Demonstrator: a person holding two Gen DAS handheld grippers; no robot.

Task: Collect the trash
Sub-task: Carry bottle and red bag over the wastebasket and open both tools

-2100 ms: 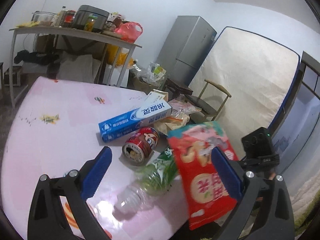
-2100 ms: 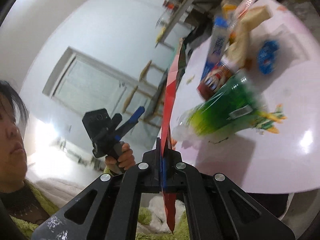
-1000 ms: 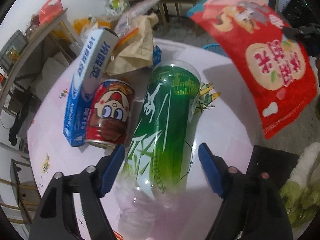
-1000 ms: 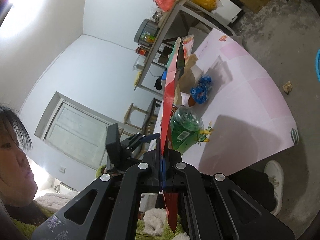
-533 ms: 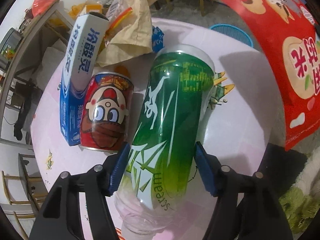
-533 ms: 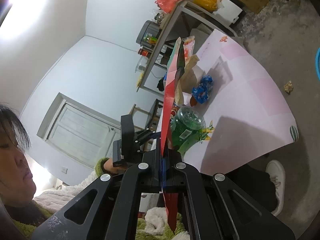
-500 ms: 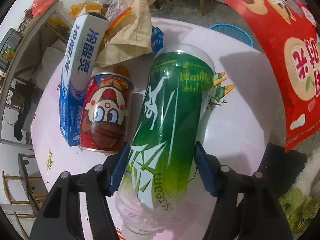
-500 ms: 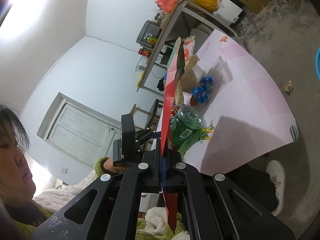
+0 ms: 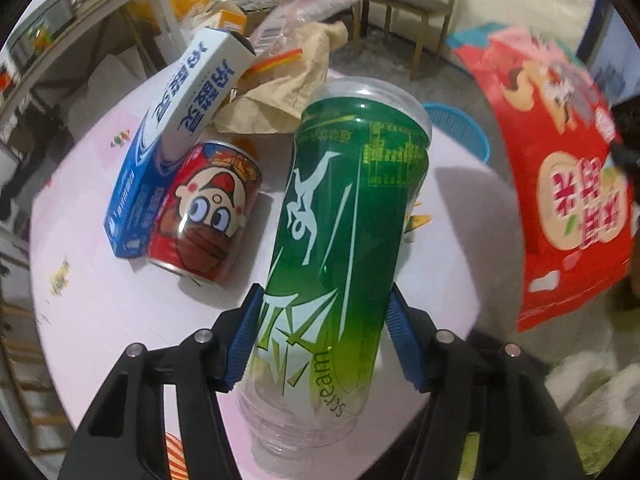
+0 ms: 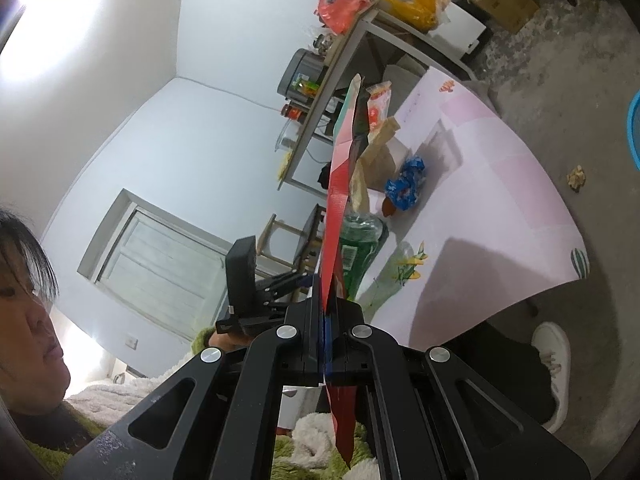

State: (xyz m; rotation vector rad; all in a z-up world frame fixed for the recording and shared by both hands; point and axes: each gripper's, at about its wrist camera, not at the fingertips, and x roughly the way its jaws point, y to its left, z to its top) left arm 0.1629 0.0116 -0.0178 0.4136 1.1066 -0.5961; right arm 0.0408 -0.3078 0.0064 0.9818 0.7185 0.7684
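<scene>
Green-labelled plastic bottle (image 9: 344, 248) fills centre of left wrist view, lying over pink table (image 9: 100, 300), base end toward upper frame, neck end at bottom. Left gripper (image 9: 324, 332) clamps it, blue pads (image 9: 243, 340) pressed on both sides of lower label. Can't tell if bottle is lifted or resting on table. Red cartoon can (image 9: 204, 216) on its side, left of centre, just beside bottle. Blue-and-white carton (image 9: 176, 80) upper left, leaning over can. Tan crumpled paper bag (image 9: 288, 80) top centre behind bottle. Blue basket (image 9: 460, 128) on floor, right of centre.

Right gripper (image 10: 330, 340) pinched tight on red snack bag (image 10: 340, 200), bag edge-on, running up centre of right wrist frame; same bag flat-on at right edge of left view (image 9: 560, 168). Blue wrapper (image 10: 406, 186) on table right of centre.
</scene>
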